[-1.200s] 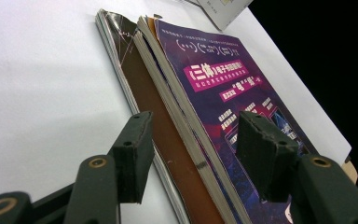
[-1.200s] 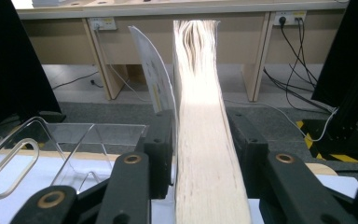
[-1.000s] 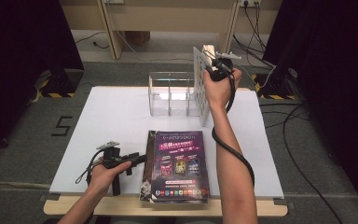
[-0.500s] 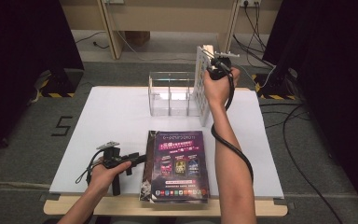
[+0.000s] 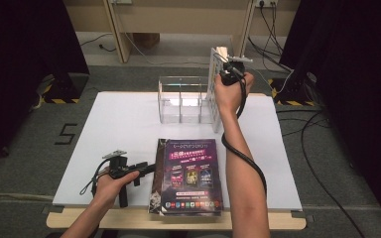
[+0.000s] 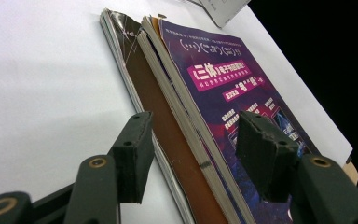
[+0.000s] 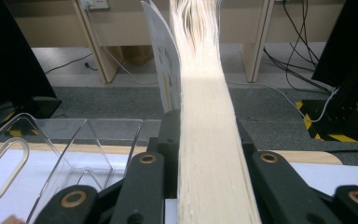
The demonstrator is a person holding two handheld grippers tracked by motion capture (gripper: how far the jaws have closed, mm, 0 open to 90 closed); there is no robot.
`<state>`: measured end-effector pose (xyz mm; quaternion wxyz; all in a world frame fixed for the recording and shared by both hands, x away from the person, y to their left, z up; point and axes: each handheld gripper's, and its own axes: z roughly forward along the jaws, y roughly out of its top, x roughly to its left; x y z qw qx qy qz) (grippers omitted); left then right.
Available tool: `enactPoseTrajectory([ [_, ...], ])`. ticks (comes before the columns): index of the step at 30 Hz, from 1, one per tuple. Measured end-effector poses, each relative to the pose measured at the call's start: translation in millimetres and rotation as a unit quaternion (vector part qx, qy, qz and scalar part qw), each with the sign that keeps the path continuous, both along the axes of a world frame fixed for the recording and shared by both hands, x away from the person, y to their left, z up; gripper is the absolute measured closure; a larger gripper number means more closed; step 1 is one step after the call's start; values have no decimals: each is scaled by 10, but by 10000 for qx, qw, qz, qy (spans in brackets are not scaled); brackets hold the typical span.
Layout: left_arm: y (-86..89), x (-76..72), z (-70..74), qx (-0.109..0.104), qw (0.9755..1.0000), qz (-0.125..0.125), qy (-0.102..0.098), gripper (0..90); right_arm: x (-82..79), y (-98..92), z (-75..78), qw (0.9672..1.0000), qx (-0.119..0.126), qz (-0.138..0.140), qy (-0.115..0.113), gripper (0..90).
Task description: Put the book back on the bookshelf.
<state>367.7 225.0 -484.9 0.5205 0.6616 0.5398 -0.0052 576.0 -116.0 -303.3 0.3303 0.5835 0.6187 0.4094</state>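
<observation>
1. The right tongs point(image 5: 226, 69) are raised over the worktop's far edge, right of the middle, and pinch a book point(image 5: 215, 79) that stands upright.
2. In the right gripper view the book's point(image 7: 205, 140) page edges rise straight up between the two black jaws, which press on it from both sides. The jaws have just been closing, with the book between them.
3. The book stands at the right end of a clear rack point(image 5: 181, 99), touching or just beside it; which, I cannot tell.
4. The rack sits at the middle of the far edge, and its dividers split it into compartments. In the right gripper view its clear walls point(image 7: 65, 149) lie left of the jaws.
5. The left tongs point(image 5: 146, 168) lie low near the front edge, left of the middle, held by the person's left hand point(image 5: 111, 181).
6. Their jaws are spread. In the left gripper view they straddle the spines of a stack of magazines point(image 6: 200, 121) without pressing on them.
7. The stack point(image 5: 188, 173) lies flat at the middle of the front edge, with a purple cover on top and a brown one showing under it at the left side.
8. The worktop point(image 5: 119, 124) is white.
</observation>
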Motion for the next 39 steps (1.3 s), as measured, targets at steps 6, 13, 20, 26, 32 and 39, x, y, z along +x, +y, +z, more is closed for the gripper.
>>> enactPoseTrajectory([
  [6,-12,-1,-4,-17,10000,-10,7,455,-24,11,32,9997,-50,40,-226,673],
  [13,-20,-7,5,6,10000,-20,-18,455,-87,0,53,9995,-63,92,-291,648],
  [20,-30,-11,5,15,10000,-58,-10,456,-140,-6,27,9995,-89,119,-290,642],
  [26,-34,-15,5,21,10000,-50,-14,456,-199,-16,19,9993,-48,146,-334,636],
  [32,-44,-21,16,63,10000,-49,-52,454,-273,-34,20,9991,39,173,-378,635],
  [39,-56,-26,17,65,9999,-65,-57,454,-364,-53,41,9990,98,196,-400,624],
])
